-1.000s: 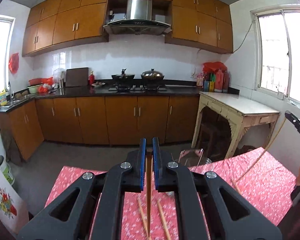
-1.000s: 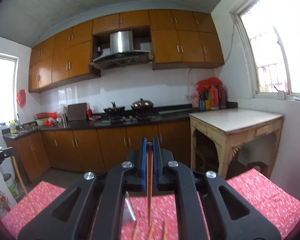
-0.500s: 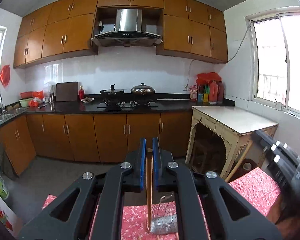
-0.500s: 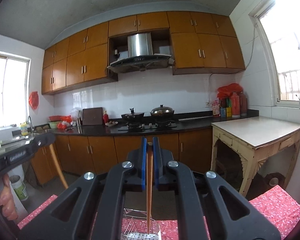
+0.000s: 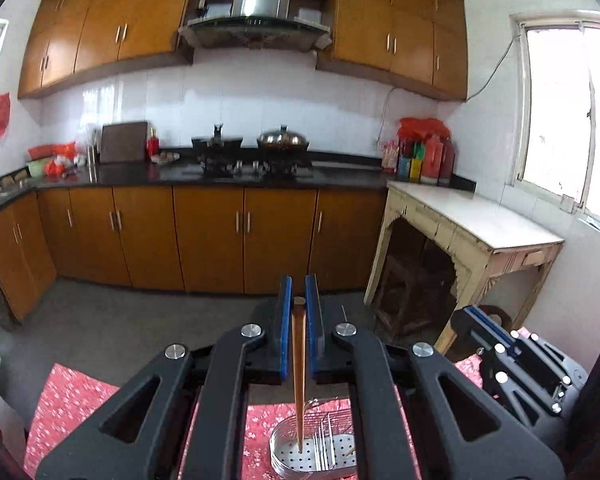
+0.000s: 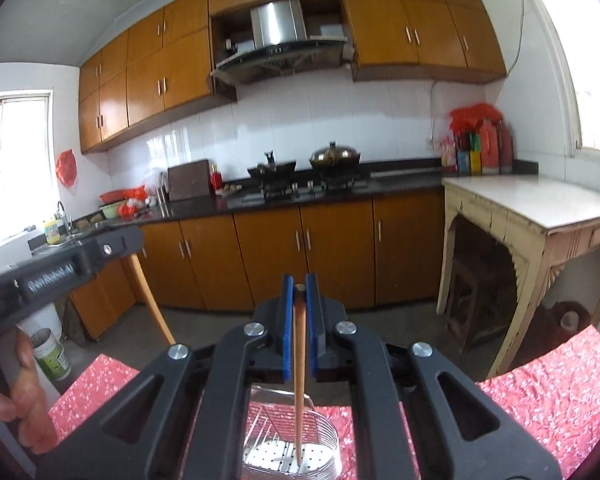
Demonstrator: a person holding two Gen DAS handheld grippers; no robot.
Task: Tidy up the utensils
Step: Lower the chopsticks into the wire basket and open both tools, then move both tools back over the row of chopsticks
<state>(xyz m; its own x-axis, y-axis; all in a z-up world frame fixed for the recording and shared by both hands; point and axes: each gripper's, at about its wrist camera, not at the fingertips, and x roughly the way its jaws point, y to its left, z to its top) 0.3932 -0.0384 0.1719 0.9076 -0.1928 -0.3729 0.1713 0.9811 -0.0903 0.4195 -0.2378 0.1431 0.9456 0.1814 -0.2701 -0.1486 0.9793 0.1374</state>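
My left gripper [image 5: 299, 288] is shut on a wooden chopstick [image 5: 298, 376] that hangs point-down over the wire utensil basket [image 5: 332, 465]. My right gripper [image 6: 299, 289] is shut on a second wooden chopstick [image 6: 299, 384], whose tip hangs inside the same wire basket [image 6: 327, 432] above its perforated bottom. The basket stands on a table with a red flowered cloth [image 5: 68, 400]. In the right wrist view the left gripper's body [image 6: 60, 268] shows at the left with its chopstick [image 6: 148, 296] slanting down. The right gripper [image 5: 512, 360] shows at the right of the left wrist view.
A person's hand [image 6: 28, 392] holds the left gripper's handle. Beyond the table lie grey floor, brown kitchen cabinets [image 5: 208, 236] and a black counter with a stove. A pale side table [image 5: 472, 228] stands at the right under a window. A green-labelled bucket [image 6: 52, 354] sits on the floor.
Both grippers have carried their chopsticks forward across the red cloth to above the wire basket. The loose chopsticks seen on the cloth a second ago are out of view.
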